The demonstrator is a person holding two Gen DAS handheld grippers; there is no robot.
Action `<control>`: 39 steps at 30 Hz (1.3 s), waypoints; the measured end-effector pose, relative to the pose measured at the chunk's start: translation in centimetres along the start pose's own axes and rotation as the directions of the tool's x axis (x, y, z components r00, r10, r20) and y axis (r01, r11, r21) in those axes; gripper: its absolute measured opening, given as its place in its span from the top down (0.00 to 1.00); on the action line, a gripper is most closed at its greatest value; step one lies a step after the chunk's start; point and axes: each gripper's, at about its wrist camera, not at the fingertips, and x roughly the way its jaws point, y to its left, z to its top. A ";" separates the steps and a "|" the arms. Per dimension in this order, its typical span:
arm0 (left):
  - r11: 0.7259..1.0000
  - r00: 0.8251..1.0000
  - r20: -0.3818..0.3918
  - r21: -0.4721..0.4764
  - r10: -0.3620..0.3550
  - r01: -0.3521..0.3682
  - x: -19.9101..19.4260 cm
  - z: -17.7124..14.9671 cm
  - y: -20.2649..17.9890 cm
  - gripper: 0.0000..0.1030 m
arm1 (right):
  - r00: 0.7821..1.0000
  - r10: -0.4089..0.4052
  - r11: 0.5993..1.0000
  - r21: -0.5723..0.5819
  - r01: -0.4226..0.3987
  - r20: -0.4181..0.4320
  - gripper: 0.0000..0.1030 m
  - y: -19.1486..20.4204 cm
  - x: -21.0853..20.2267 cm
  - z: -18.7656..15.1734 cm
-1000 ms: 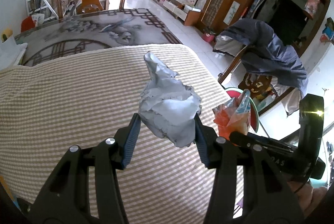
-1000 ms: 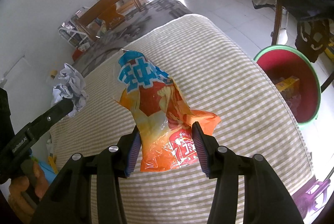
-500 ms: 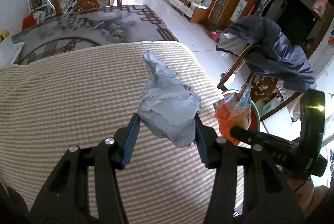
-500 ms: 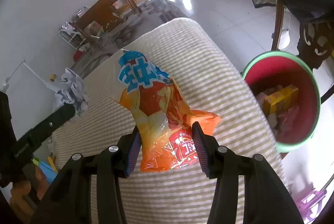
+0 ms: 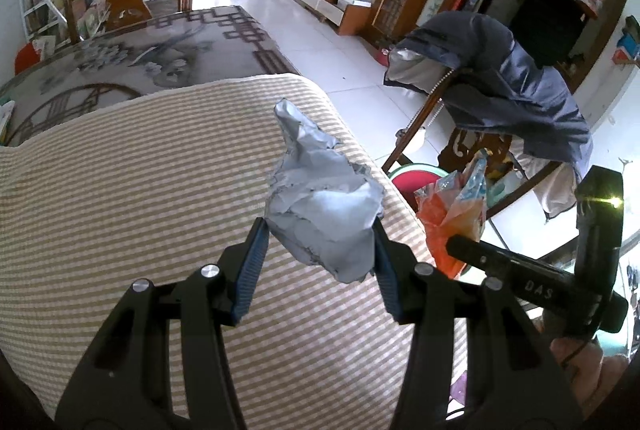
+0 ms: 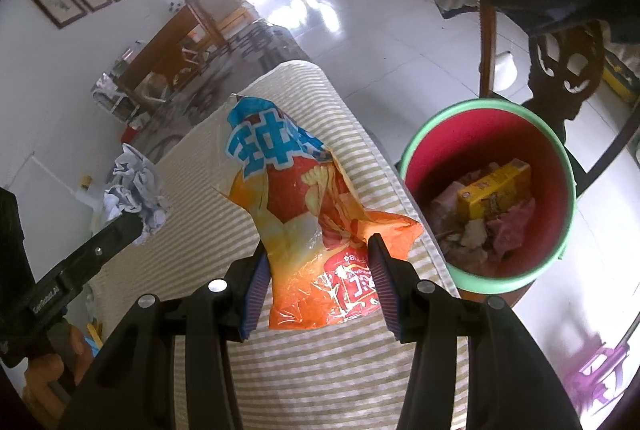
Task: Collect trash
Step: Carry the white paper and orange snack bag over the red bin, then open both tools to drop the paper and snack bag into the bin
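Grey crumpled paper (image 5: 320, 209) fills the left gripper (image 5: 318, 250), whose jaws are clamped on its lower half while its peak stands up ahead of the fingertips. Below the jaws lies the striped cloth (image 5: 140, 189). Off to the right of these jaws, past the cloth's edge and partly hidden behind the snack bag (image 5: 456, 201) in the right gripper (image 5: 476, 254), a sliver of the red bin (image 5: 412, 177) shows, so this hand sits the farther from it.

Orange and blue, the snack bag (image 6: 304, 205) is pinched by its bottom end in the right gripper (image 6: 316, 262), its long axis running up and away from the jaws. The red bin (image 6: 484, 133) with its green rim lies low to the right of these jaws, just past the cloth's (image 6: 320, 370) edge, mouth open, a yellow box (image 6: 496, 185) already inside. The right hand looks nearer; its drop probably needs a short carry rightward. The left gripper (image 6: 136, 222) holds its paper (image 6: 136, 189) well to the left.
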 end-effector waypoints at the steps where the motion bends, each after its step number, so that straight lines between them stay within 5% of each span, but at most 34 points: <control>1: 1.000 1.000 0.000 0.001 0.001 -0.001 0.0 0.0 0.0 0.53 | 1.000 0.000 1.000 0.001 0.000 0.001 0.55 0.1 0.0 0.0; 18: 0.999 1.000 0.010 -0.028 0.023 -0.023 -1.2 -0.4 1.8 0.53 | 1.000 0.016 0.999 -0.040 -0.016 -0.005 0.55 2.0 0.6 -0.1; 39: 0.997 0.998 -0.031 0.054 -0.050 0.052 1.8 0.9 -3.4 0.53 | 0.996 -0.054 0.996 0.077 0.049 0.069 0.55 -4.1 -2.4 1.5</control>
